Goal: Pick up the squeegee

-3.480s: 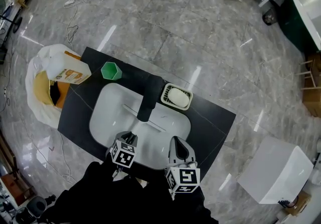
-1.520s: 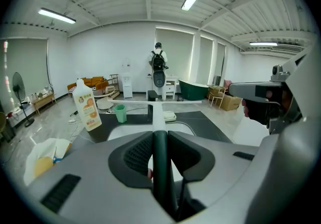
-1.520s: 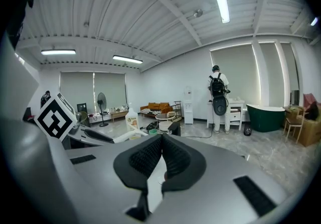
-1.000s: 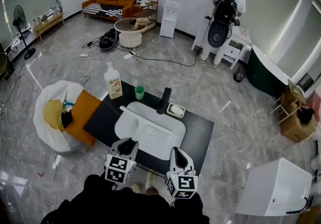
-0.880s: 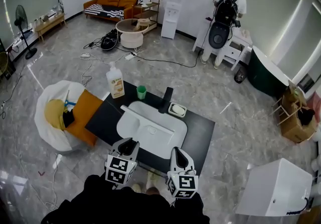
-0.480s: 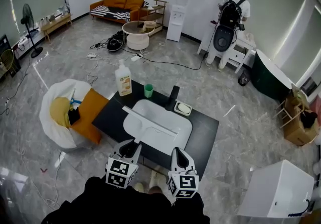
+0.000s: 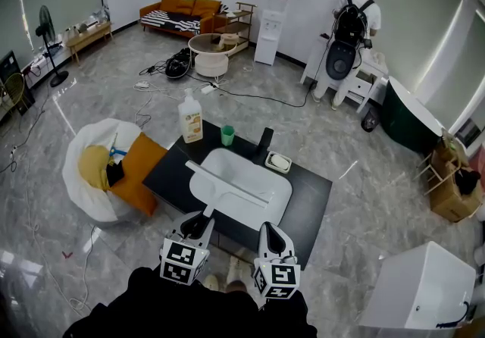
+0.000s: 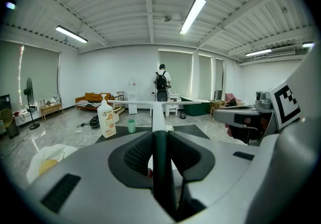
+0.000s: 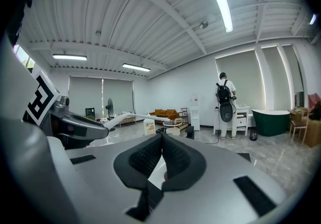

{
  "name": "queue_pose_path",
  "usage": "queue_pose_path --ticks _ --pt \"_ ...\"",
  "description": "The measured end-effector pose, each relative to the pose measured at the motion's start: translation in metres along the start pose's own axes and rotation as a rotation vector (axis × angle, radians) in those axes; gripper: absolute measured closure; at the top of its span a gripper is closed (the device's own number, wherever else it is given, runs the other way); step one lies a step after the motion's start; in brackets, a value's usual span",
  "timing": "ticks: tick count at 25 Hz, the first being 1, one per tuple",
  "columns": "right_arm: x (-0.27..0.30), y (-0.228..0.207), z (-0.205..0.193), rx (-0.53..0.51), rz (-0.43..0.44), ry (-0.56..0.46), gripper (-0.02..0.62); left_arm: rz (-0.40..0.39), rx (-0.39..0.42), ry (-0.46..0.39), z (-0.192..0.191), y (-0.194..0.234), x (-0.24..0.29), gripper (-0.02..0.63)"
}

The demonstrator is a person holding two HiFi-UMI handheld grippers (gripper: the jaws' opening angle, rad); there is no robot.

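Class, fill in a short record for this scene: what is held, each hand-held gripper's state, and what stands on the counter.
Held: squeegee, by its handle
Left hand-held gripper: shut on squeegee
Right hand-held gripper: shut, empty
Squeegee place: over the sink in the head view
On counter: bottle, green cup, faucet, soap dish

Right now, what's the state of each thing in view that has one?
Squeegee: held up over the sink, handle clamped, blade crosswise.
Left gripper: shut on the squeegee handle.
Right gripper: jaws together, nothing between them.
Bottle: upright on the counter.
Cup: upright on the counter.
Soap dish: something white in it.
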State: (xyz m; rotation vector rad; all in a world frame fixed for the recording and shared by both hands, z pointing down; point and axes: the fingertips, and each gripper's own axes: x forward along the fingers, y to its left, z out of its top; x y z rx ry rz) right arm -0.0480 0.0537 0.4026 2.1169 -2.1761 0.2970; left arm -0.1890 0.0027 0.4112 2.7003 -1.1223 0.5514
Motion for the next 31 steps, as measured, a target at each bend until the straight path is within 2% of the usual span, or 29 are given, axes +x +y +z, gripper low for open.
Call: queue_pose_path --ticks 31 --pt "-0.0108 -0.0028 0.0009 -0.009 -0.004 -0.006 0.58 -0.006 0.009 -0.008 0.0011 -0.0094 -0.004 0.499"
